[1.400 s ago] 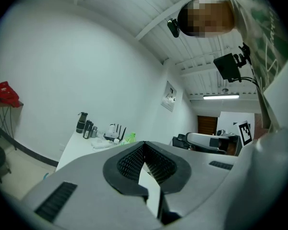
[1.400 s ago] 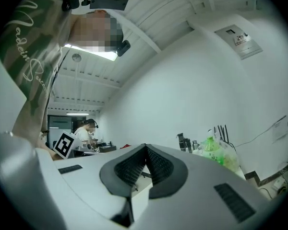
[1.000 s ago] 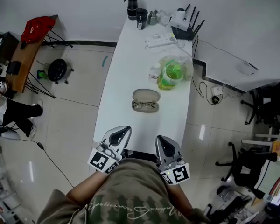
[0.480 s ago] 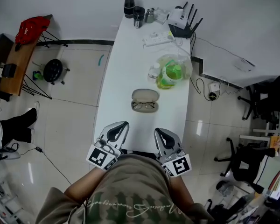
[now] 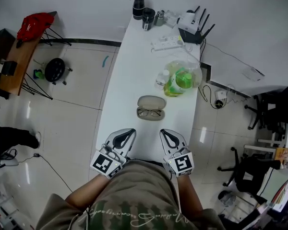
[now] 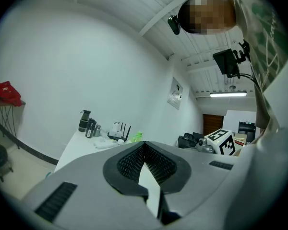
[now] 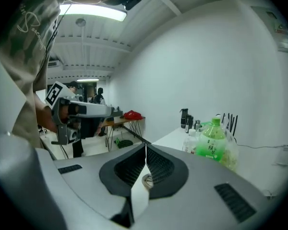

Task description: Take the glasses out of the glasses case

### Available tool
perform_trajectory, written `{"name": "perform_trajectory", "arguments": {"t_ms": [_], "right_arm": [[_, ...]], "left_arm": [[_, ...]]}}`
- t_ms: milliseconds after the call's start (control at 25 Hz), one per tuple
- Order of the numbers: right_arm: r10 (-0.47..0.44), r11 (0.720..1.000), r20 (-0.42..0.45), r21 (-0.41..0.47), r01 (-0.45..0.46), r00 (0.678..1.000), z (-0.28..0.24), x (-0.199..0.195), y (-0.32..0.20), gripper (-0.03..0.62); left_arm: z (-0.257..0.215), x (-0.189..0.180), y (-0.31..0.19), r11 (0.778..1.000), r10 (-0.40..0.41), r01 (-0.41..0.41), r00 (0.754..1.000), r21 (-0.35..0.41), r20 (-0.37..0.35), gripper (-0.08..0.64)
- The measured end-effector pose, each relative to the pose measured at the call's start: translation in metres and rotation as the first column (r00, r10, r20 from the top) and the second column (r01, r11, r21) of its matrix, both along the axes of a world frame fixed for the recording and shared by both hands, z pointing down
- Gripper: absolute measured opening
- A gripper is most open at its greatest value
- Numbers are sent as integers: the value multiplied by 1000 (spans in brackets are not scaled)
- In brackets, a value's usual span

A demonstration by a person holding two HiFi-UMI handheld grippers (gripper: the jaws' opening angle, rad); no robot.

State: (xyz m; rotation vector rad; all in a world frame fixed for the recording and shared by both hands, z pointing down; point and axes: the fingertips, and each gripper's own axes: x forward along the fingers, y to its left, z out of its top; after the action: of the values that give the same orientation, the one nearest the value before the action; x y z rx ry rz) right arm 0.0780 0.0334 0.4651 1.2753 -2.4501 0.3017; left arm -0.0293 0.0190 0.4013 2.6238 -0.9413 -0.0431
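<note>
Facing left tongs [image 5: 128, 133], right tongs [image 5: 164, 133]: glasses [image 5: 150, 112]

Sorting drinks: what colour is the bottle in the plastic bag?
Green bottle, clearest in right gripper view.

You're in an office: a router [image 5: 191, 24] and power strip [image 5: 167, 43] at the far end of the long white table [image 5: 132, 80], office chairs [image 5: 253, 169] to its right.
</note>
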Motion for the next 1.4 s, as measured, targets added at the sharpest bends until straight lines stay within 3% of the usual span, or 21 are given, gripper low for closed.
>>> {"name": "perform_trajectory", "arguments": {"t_ms": [200,280,400,680,840,1400], "right_arm": [[-33,994,-63,-105,27,997,40,5,-22,9],[-55,995,-65,-89,49,996,44,4,-30,9],[-118,992,-142,-52,112,983,45,0,-38,9],[-216,976,-342,-97,194,915,67,-3,-49,33],[-273,961,-385,-154,230,881,87,-10,-52,54],[-456,889,-549,-319,329,701,155,-20,-66,54]], "left_arm": [[0,-6,-15,999,-35,35,999,-2,-14,6],[-1,-8,-21,999,-50,50,999,2,-15,6],[-3,-12,-29,997,-72,72,997,8,-22,6],[4,-7,-31,998,-56,56,998,-25,-23,6],[10,-12,-31,998,-54,53,998,-39,-18,6],[10,-21,-48,997,-52,50,998,-51,-37,6]]}}
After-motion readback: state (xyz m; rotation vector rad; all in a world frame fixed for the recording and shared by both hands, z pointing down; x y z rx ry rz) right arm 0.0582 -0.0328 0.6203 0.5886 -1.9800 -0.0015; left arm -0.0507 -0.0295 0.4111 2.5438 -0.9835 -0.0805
